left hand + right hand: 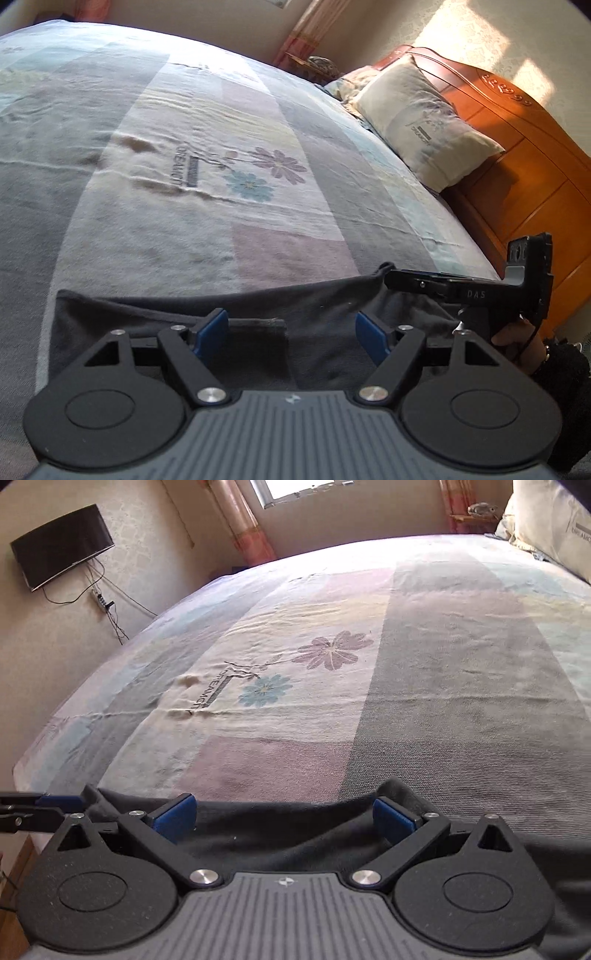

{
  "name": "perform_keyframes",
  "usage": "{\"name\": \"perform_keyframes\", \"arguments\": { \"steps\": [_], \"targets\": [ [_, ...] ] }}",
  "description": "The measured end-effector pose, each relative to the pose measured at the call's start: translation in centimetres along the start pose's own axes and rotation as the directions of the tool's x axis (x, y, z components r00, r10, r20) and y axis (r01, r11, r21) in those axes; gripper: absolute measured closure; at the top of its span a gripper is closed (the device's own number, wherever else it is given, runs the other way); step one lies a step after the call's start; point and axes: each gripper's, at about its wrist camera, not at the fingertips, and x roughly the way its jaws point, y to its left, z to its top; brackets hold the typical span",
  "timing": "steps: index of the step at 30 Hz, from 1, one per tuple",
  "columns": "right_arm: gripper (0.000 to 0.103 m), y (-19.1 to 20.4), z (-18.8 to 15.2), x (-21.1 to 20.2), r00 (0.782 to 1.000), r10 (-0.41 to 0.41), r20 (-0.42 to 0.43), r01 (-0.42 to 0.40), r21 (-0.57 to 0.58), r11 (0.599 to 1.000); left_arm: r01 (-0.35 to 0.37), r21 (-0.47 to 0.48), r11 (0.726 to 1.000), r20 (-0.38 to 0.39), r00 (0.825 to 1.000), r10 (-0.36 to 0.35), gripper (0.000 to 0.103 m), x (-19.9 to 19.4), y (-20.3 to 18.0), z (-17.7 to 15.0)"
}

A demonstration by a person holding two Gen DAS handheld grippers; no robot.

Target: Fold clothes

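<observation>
From the left wrist, the left hand-held gripper (291,332) stands released, blue pads spread above a dark garment (325,314) lying at the near edge of the bed (184,147). From the right wrist, the right hand-held gripper (284,812) is likewise released over that garment (288,830), its pads apart.

**Right gripper over the dark garment at the bed's near edge**

The black two-finger right gripper (284,814) stands with its blue-padded fingers (175,812) spread wide, nothing pressed between them. Beneath lies a dark grey cloth garment (295,834), rumpled along the near edge of the pastel patchwork bedspread with printed flowers (461,672). The black left gripper (48,808) reaches in at the left edge, touching the garment's corner. A flat black wall-mounted screen (62,544) hangs above trailing cables; a pale printed pillow (546,520) sits far right.
</observation>
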Motion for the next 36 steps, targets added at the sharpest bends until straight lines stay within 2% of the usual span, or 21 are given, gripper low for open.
{"name": "perform_keyframes", "arguments": {
  "steps": [2,5,9,13,15,17,19,22,25,26,29,30,34,36],
  "targets": [
    [0.0,0.1,-1.1,-2.5,0.999,-0.028,0.018,0.028,-0.038,0.999,0.028,0.04,0.999,-0.026,0.999,-0.027,0.027,1.2,-1.4,0.5],
    [0.0,-1.3,-3.5,-5.7,0.99,-0.14,0.012,0.141,-0.088,0.986,0.087,0.096,0.992,-0.082,0.994,-0.079,0.027,3.5,-3.6,1.3],
    [0.0,-3.8,-6.4,-8.6,0.962,-0.274,-0.016,0.271,-0.11,0.956,0.218,0.137,0.966,-0.168,0.967,-0.194,0.027,7.3,-7.0,2.0],
    [0.0,-6.9,-8.2,-10.2,0.949,-0.314,-0.032,0.313,-0.035,0.949,0.292,0.086,0.953,-0.246,0.933,-0.264,0.027,12.5,-9.0,2.0],
    [0.0,-8.1,-8.7,-10.5,0.945,-0.326,-0.029,0.325,-0.008,0.946,0.285,0.032,0.958,-0.265,0.926,-0.267,0.027,14.9,-8.9,2.1],
    [0.0,-9.5,-9.2,-10.5,0.93,-0.365,-0.04,0.366,0.024,0.93,0.248,0.007,0.969,-0.25,0.938,-0.239,0.027,16.5,-8.3,2.3],
    [0.0,-11.0,-9.9,-10.6,0.906,-0.419,-0.057,0.422,0.045,0.906,0.228,-0.022,0.974,-0.231,0.946,-0.226,0.027,17.6,-7.6,2.6],
    [0.0,-12.0,-10.9,-11.8,0.901,-0.433,-0.031,0.433,0.017,0.901,0.241,-0.066,0.968,-0.209,0.945,-0.25,0.027,18.1,-6.9,3.0],
    [0.0,-11.6,-10.5,-12.1,0.894,-0.447,-0.037,0.447,-0.015,0.894,0.23,-0.046,0.972,-0.209,0.949,-0.234,0.026,18.2,-7.3,3.1],
    [0.0,-11.1,-10.0,-12.0,0.894,-0.448,-0.02,0.447,-0.022,0.894,0.228,-0.048,0.973,-0.207,0.95,-0.233,0.026,18.2,-7.3,3.1],
    [0.0,-9.5,-8.5,-11.3,0.927,-0.371,0.061,0.374,-0.049,0.926,0.225,-0.078,0.971,-0.193,0.952,-0.237,0.026,18.3,-7.1,3.2],
    [0.0,-9.3,-8.4,-10.5,0.935,-0.349,0.058,0.353,-0.06,0.934,0.224,-0.085,0.971,-0.194,0.952,-0.236,0.026,18.3,-7.0,3.3],
    [0.0,-10.2,-8.9,-7.8,0.941,-0.339,0.005,0.338,-0.079,0.938,0.218,-0.111,0.97,-0.195,0.952,-0.236,0.026,18.5,-6.8,3.5],
    [0.0,-11.9,-10.1,-9.5,0.948,-0.317,0.039,0.318,-0.01,0.948,0.218,-0.122,0.968,-0.19,0.952,-0.239,0.026,18.5,-6.6,3.5]
  ]
}}
